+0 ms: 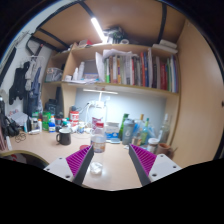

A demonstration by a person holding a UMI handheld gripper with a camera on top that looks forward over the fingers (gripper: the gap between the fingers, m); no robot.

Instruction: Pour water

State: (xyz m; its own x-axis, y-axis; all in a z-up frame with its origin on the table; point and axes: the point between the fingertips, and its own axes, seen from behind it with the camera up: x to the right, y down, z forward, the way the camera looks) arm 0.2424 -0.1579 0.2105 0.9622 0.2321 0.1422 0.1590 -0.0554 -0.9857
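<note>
Gripper view: gripper (pixel 100 165) at lower centre, fingers spread wide and holding nothing; clear bottle (pixel 98 138) upright on the desk (pixel 40 152) just ahead between them, ungrasped; bookshelf (pixel 125 70) across the upper frame; pouring judged not yet begun, grasp and tilt remaining.

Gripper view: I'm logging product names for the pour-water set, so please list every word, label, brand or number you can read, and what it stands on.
No text can be read.
Bottle standing just ahead of the claw: any label is too small to read.
Books on the shelf: spines too small and blurred.
Bottles and jars on the desk: labels blurred.
The claw's fingers stand open, holding nothing.
</note>
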